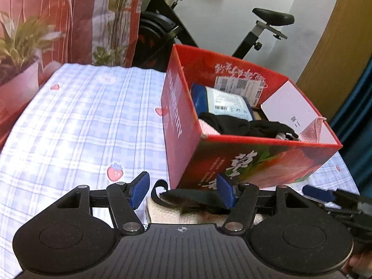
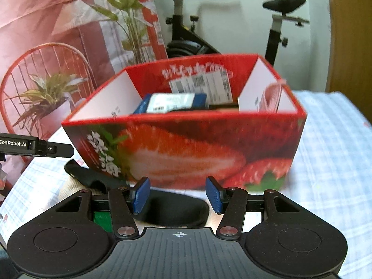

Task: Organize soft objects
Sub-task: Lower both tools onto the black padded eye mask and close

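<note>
1. Both tools hang low over the bed, just in front of the red strawberry box (image 1: 232,162); the left gripper (image 1: 183,191) has its blue pads spread apart, with nothing pinched between them; the right gripper (image 2: 177,194) is likewise spread wide, holding nothing.
2. Beneath both lies the soft thing to be tidied, a cream fabric piece with a black band (image 1: 186,200), resting on the checked sheet (image 1: 69,127) and touching the foot of the box; in the right view the same black band (image 2: 176,211) sits under the open pads; two tools on one limp item suggests, to my eye, a two-handed lift or fold.
3. The box stands open-topped near the bed's far side, presumably as the collecting bin; black garments (image 1: 234,125) and a blue packet with a white label (image 1: 223,103) already lie inside; a pink knit cloth (image 1: 311,130) drapes over the right corner.
4. Readable writing: "STRAWBERRY" down the box's side; white Chinese characters on its front; a shipping label with barcodes on the inner back wall, too small to read; "GenRobot.AI" on the left tool's arm in the right view.
</note>
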